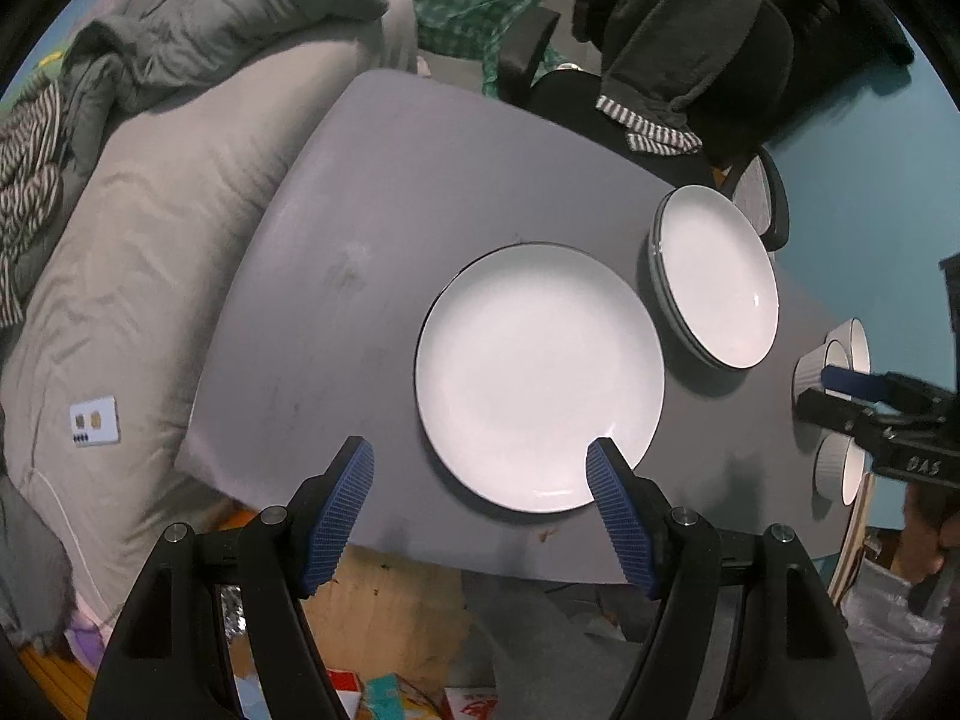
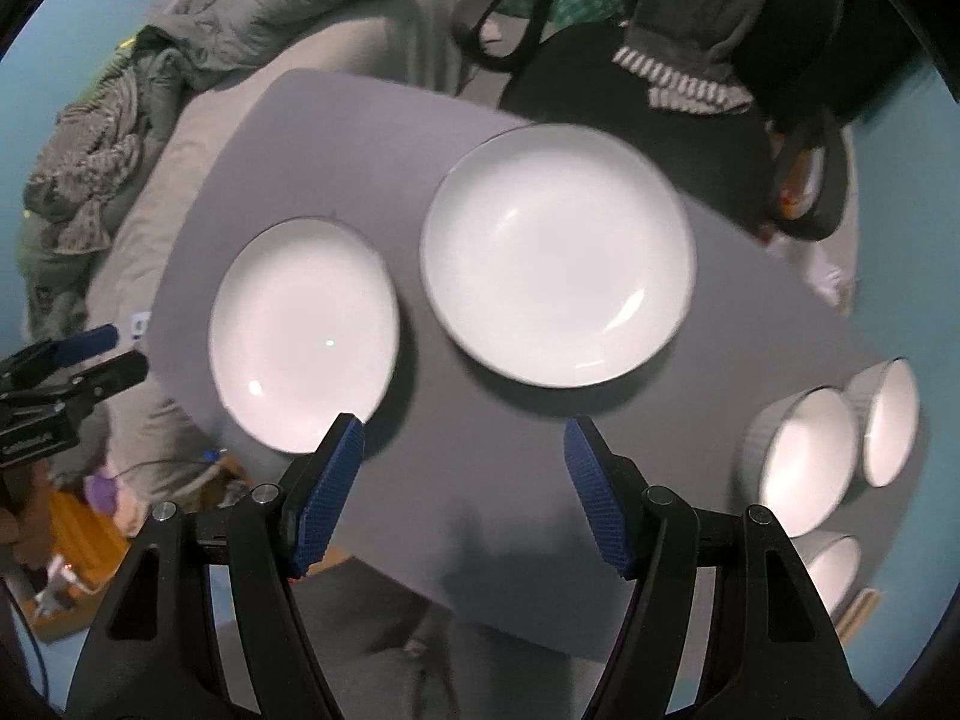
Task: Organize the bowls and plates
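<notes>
- Hovering over the tabletop: left gripper, jaws wide, empty, above single plate.
- Right gripper seen agape, nothing held.
- Plate stack at far edge; bowls near right edge.

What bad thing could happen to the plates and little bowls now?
1. The single plate lies flat on the gray table, near its front edge. A clumsy grab at its rim might push it toward that edge.
2. Three little bowls crowd the table's right corner, one right at the edge; a bump from the right gripper could tip one off.
3. The plate stack sits close to the far edge, so adding a plate carelessly might shift it.
</notes>
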Demonstrator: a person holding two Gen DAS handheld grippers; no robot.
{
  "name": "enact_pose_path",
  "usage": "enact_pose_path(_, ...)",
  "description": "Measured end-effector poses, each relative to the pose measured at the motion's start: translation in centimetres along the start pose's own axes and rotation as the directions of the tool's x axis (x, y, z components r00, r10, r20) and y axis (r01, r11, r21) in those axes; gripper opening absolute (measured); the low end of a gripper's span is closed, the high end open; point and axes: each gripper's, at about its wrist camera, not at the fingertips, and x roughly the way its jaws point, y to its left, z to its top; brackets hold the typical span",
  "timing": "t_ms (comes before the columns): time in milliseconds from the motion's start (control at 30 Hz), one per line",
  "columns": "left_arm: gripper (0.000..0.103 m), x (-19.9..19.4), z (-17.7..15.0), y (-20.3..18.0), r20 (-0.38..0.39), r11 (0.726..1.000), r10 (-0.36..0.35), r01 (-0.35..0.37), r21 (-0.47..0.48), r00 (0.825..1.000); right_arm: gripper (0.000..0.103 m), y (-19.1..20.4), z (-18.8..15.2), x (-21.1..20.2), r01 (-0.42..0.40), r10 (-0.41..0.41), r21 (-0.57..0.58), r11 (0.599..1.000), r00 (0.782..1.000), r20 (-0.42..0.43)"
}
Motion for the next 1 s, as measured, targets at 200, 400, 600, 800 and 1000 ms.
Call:
enact_pose_path(200,0.075,1.5,-0.4,1.6,-0.019,1.0,-0.005,0.004,-0.03,1.0,0.069,1.0,-0.4,2.5,-0.03,0.03,-0.003,1.0,0.999,-0.016)
enact_pose_path(400,0.075,4.1,-0.2,3.0,-0.055,1.0,-0.003,0.001,-0.03,0.998,0.069,1.0,-0.6,4.3,-0.074,0.074,0.039,0.996,0.997,-0.004)
enact_pose_path(600,0.075,5.8,0.5,3.4,-0.061,1.0,-0.006,0.006,-0.005,0.998,0.069,1.2,0.0,6.0,-0.118,0.118,0.066,0.991,0.993,0.009)
enact_pose_path(800,0.075,7.4,1.3,3.8,-0.07,1.0,-0.01,0.01,-0.006,0.998,0.069,2.2,0.3,8.0,-0.128,0.128,0.032,0.991,0.992,-0.004)
enact_pose_path(1000,0.075,8.6,2.0,4.1,-0.073,1.0,-0.016,0.016,-0.005,0.997,0.069,2.3,0.8,10.0,-0.146,0.147,0.035,0.989,0.989,-0.028)
